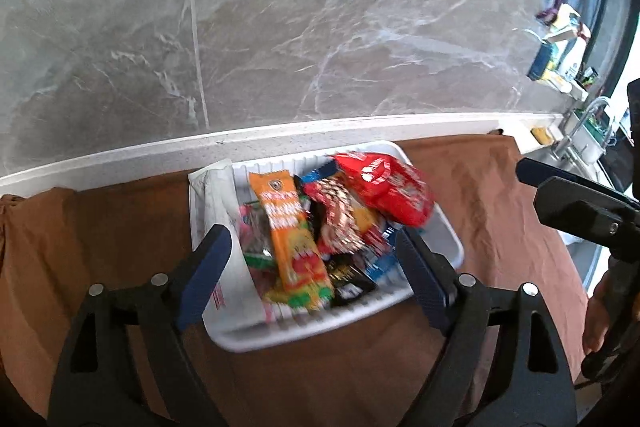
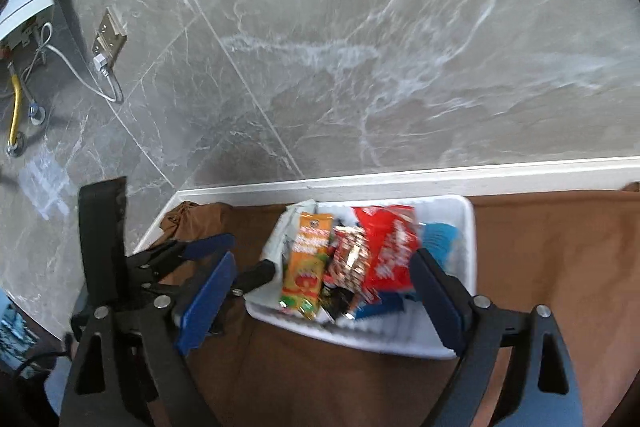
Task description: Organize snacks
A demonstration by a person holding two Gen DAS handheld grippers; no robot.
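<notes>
A white tray (image 1: 320, 333) sits on a brown cloth, piled with snack packets. Among them are an orange packet (image 1: 292, 235), a red packet (image 1: 388, 187) and a white paper packet (image 1: 216, 195) at the tray's left side. My left gripper (image 1: 318, 271) hangs above the near half of the tray, open, with nothing gripped. In the right wrist view the same tray (image 2: 466, 247) holds the orange packet (image 2: 308, 259), the red packet (image 2: 388, 247) and a blue packet (image 2: 438, 235). My right gripper (image 2: 322, 293) stands open over it and holds nothing. The left gripper (image 2: 240, 259) shows there at the tray's left.
The brown cloth (image 1: 120, 239) covers a white counter (image 1: 280, 135) against a grey marble wall. A sink with a faucet (image 1: 580, 123) and a shelf of bottles (image 1: 560, 55) lie far right. A wall socket with a cable (image 2: 108, 39) is at the left. A hand (image 1: 600, 315) holds the right gripper (image 1: 532, 183).
</notes>
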